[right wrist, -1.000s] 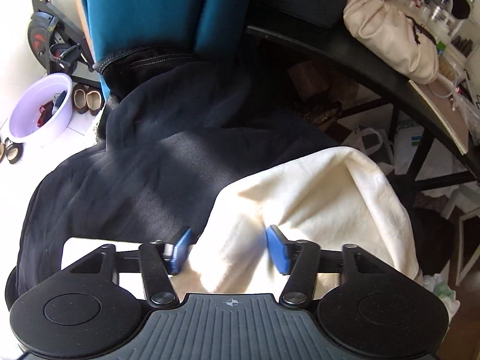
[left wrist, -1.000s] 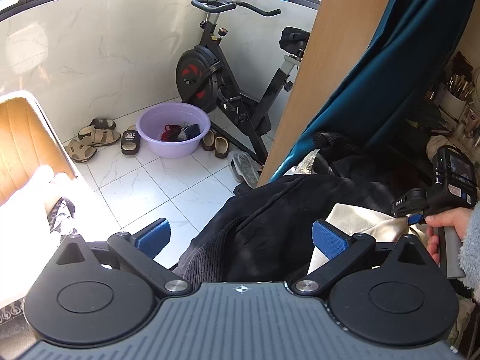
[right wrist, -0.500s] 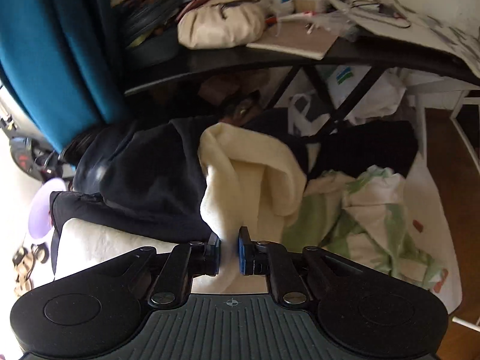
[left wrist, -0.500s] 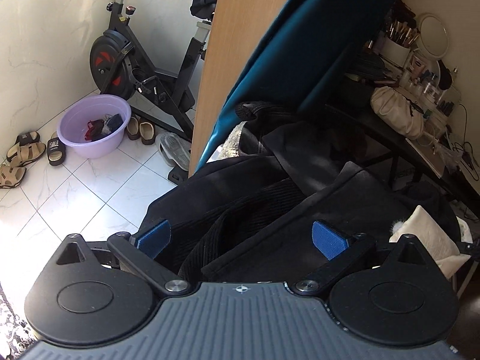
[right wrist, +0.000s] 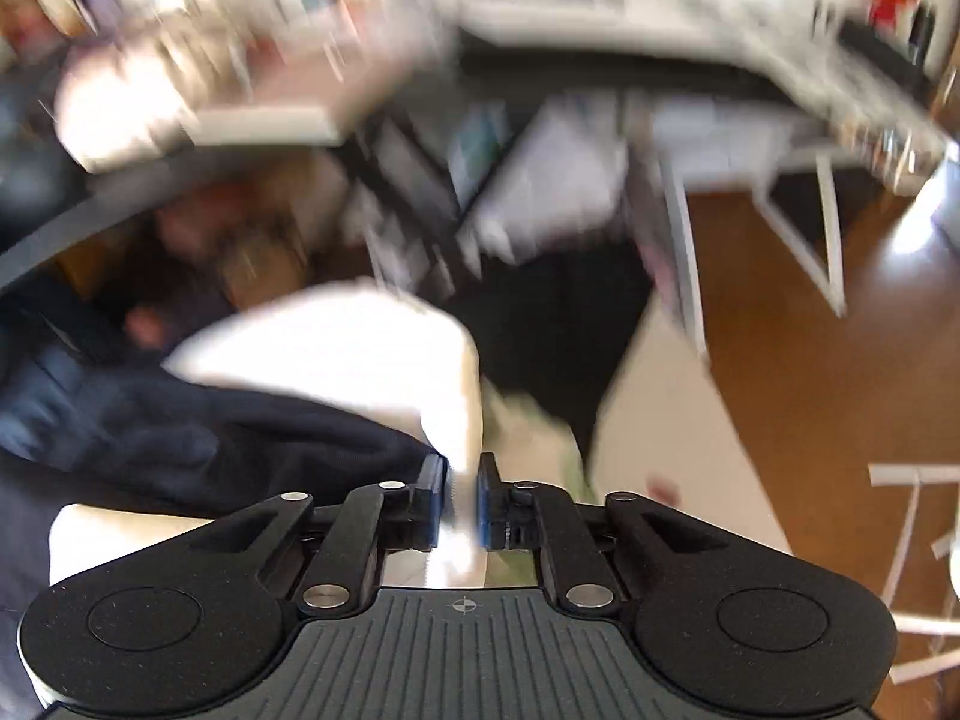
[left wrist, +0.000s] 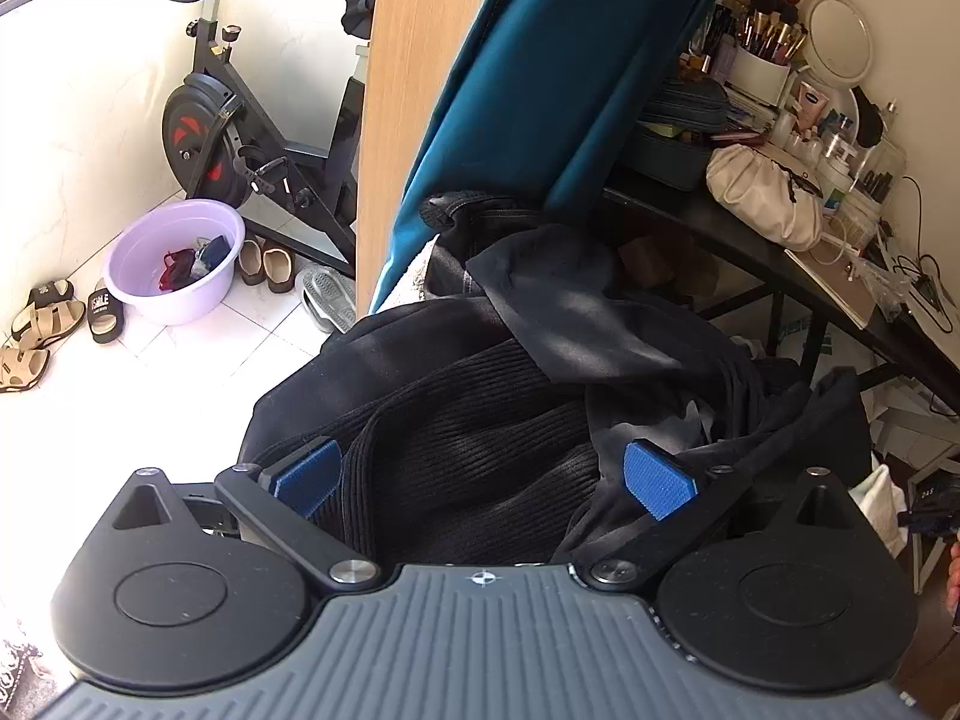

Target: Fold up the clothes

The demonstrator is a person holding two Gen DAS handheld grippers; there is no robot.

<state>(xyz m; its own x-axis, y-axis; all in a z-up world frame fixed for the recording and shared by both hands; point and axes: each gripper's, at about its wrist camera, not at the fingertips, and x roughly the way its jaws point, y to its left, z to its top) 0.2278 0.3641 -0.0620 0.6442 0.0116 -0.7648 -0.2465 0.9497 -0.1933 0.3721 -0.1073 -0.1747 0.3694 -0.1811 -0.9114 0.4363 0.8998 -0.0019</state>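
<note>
Cream garment pinched in right gripper, its jaws having just closed on fabric fold; rest drapes over dark clothes pile. Right view heavily blurred. Left gripper jaws wide apart over ribbed black knit, gripping nothing. Around: black desk right, purple basin and exercise bike on tiled floor left.

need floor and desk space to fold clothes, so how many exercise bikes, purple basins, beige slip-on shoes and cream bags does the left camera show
exercise bike: 1
purple basin: 1
beige slip-on shoes: 2
cream bag: 1
total: 5
</note>
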